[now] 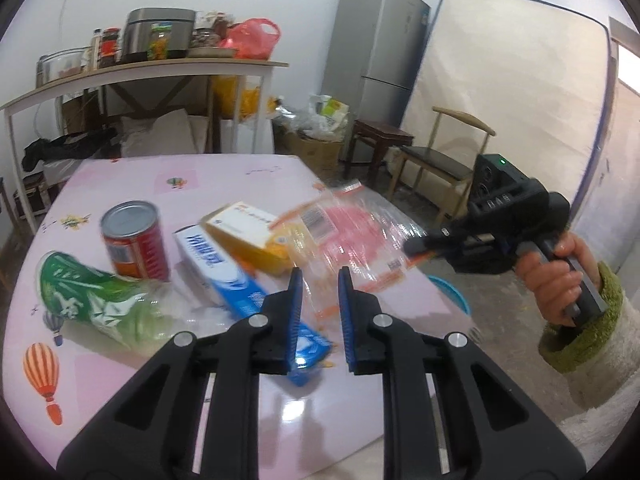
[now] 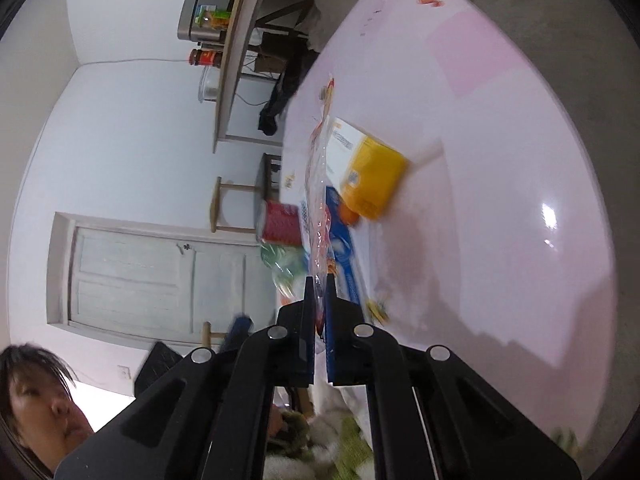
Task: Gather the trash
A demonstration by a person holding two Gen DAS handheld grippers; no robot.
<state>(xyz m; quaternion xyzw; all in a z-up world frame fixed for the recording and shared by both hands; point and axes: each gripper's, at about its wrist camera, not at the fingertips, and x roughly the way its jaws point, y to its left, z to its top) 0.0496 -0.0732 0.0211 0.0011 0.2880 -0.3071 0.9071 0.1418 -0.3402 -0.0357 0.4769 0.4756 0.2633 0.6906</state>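
Pinching the edge of a clear plastic wrapper point(image 2: 319, 216) with our right gripper point(image 2: 319, 284), we have its jaws clamped flat on the thin film, which stands edge-on straight out from the tips in the right wrist view. From the left wrist view the same wrapper, with pink and orange print, hangs lifted over the far right part of the pink table point(image 1: 248, 176), its corner caught in the right gripper that a hand point(image 1: 556, 276) in a green cuff holds. Our left gripper point(image 1: 319, 276) hovers above the table near the wrapper with its blue pads point(image 1: 296, 312) a narrow gap apart and nothing pressed between them. On the table lie a red can point(image 1: 134, 240) standing upright, a green bag point(image 1: 96, 300) beside it, a blue and white box point(image 1: 232, 276) and a yellow box point(image 1: 248, 236).
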